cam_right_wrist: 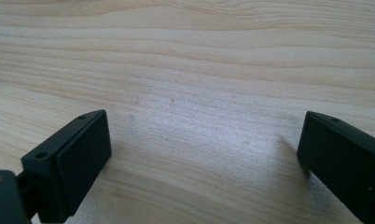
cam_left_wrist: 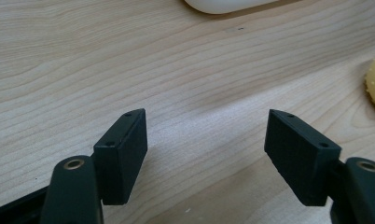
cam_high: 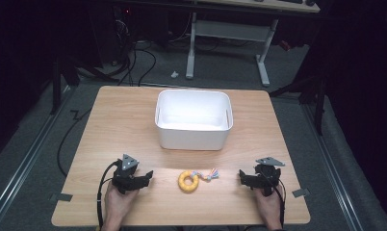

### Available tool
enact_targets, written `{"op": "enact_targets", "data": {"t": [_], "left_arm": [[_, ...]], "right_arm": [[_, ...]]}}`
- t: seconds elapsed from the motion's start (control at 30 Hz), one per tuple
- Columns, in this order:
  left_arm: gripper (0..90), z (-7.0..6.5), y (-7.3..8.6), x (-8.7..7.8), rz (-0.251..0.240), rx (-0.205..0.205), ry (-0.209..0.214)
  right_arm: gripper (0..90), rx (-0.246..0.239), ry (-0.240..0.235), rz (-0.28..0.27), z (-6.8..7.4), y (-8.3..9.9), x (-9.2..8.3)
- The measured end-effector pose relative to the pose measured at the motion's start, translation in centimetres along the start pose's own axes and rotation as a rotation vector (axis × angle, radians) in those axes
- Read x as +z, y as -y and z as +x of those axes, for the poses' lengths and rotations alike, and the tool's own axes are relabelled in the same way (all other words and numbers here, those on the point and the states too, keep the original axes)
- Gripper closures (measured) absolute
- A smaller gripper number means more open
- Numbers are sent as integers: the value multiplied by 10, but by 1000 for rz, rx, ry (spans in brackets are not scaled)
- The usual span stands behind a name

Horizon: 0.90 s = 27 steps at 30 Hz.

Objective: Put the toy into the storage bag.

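Desk: light wood, carrying every item listed here; its near edge is running off the bottom of the high view.

Bin: white, open-topped, sitting at the middle of the far half. Its inside is looking bare, though the near wall is hiding the floor just behind it. In the left gripper view only a rounded corner is showing.

Left tongs: resting low at the near left, jaws standing apart over bare wood, nothing between them. Pointing toward the toy.

Right tongs: resting at the near right, jaws likewise spread and gripping nothing.

Ring toy: yellow, knobbly, lying flat between the two tongs, apart from both and nearer than the bin. A short multicoloured rope tail is trailing to its right; its knot is too small to read.

Step in hand: judged as the start, with both tongs waiting before any reach. Next move is calling for one pair to travel inward, straddle the ring's rim, close, then lift it toward the bin.
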<state>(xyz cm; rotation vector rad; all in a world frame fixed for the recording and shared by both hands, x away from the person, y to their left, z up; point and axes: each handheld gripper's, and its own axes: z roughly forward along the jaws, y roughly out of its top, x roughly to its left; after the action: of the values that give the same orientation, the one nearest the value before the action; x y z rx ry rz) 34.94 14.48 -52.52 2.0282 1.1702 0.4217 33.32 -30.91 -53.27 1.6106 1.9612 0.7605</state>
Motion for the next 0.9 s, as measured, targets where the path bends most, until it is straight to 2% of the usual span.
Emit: {"op": "enact_targets", "data": {"t": [0.23,0.4,0.5,0.7,0.9], "left_arm": [[310,-7,-5,-5,-4,1,43],[312,-14,-10,-6,5,22,64],[316,-19,-14,-8,-5,20,93],[328,-27,-20,-7,12,53,108],[333,-34,-23,-6,26,59,135]], "right_arm": [[30,-1,-3,2,1,0,0],[36,0,-3,1,1,0,-1],[41,1,-3,-1,1,0,-1],[44,0,-3,-2,1,1,-1],[46,-2,-5,-2,1,1,-1]]}}
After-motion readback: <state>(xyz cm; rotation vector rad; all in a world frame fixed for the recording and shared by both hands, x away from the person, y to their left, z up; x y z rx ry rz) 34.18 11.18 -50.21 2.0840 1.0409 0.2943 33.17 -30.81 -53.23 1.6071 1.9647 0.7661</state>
